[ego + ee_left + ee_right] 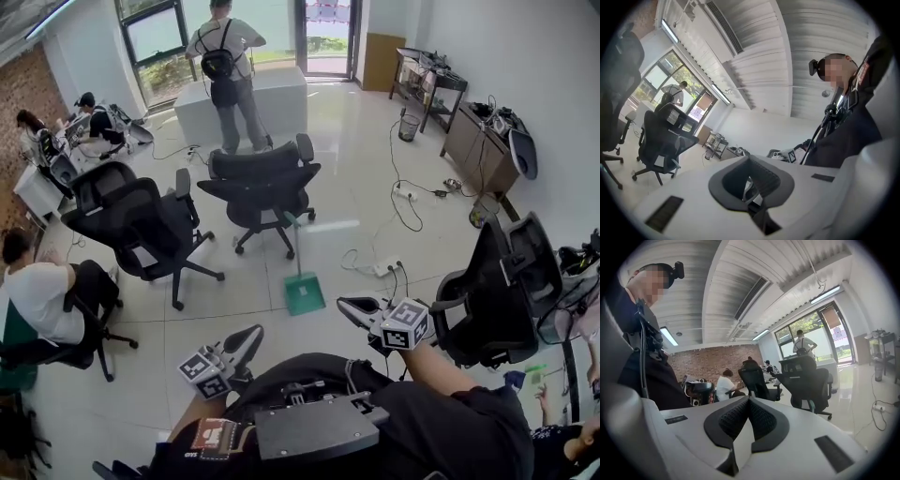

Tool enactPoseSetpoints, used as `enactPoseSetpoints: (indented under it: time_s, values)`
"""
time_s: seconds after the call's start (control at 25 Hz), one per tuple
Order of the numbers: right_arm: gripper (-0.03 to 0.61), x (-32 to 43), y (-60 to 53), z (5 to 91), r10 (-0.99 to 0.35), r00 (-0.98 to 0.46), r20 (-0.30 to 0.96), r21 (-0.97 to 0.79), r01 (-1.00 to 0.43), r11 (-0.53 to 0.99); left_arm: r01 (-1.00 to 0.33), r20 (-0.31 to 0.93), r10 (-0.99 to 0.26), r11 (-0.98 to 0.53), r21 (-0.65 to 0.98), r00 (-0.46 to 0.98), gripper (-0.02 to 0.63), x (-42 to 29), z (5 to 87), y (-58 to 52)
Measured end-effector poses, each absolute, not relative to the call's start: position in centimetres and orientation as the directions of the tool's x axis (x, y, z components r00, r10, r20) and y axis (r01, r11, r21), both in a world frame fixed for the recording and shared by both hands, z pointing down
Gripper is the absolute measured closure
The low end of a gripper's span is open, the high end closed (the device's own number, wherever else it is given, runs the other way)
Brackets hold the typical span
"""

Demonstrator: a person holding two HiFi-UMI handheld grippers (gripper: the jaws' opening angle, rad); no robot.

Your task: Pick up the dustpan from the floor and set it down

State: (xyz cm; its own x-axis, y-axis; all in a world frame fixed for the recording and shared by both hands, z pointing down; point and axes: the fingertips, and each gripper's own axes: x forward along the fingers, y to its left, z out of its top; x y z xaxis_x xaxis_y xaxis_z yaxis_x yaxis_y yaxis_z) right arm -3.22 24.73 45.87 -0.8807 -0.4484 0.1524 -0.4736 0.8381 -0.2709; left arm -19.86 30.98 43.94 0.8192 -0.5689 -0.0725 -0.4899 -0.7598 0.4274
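Observation:
The green dustpan (305,293) rests on the pale floor, its long handle (292,246) rising toward the black office chair (262,187) behind it. Both grippers are held low in front of the person's body, short of the dustpan. My left gripper (247,338) is at the lower left, its jaws together and empty. My right gripper (353,308) is to the right of the pan's blade, with nothing in it. In the left gripper view the jaws (749,159) meet at the tips. In the right gripper view the pads (749,401) are closed on each other. Neither gripper view shows the dustpan.
Black office chairs stand at left (141,225) and at right (497,291). A power strip (386,267) and cables (403,202) lie on the floor right of the dustpan. People sit at the left (42,295); one stands at the white counter (230,75).

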Motion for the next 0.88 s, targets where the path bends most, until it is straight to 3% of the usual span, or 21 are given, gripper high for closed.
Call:
enactPoseSetpoints:
  time_s: [0.28, 0.48, 0.68, 0.88]
  values:
    - [0.555, 9.0, 11.1, 43.8, -0.371, -0.923, 0.102, -0.238, -0.385, 0.892, -0.562, -0.07, -0.643, -0.712, 0.422, 0.762, 0.606, -6.6, 42.3, 20.2]
    - [0.555, 12.0, 3.1, 45.4, -0.333, -0.937, 0.109, -0.227, -0.35, 0.909, -0.586, -0.027, -0.653, -0.695, 0.416, 0.757, 0.606, -2.8, 43.5, 13.5]
    - [0.555, 6.8, -6.1, 48.3, -0.317, -0.938, 0.143, -0.256, -0.344, 0.903, -0.599, -0.021, -0.667, -0.681, 0.421, 0.745, 0.606, -8.0, 45.5, 4.1]
    - [0.555, -4.6, -18.1, 48.8, -0.396, -0.903, 0.169, -0.244, -0.428, 0.871, -0.552, -0.04, -0.621, -0.723, 0.415, 0.783, 0.606, -20.3, 47.7, -8.3]
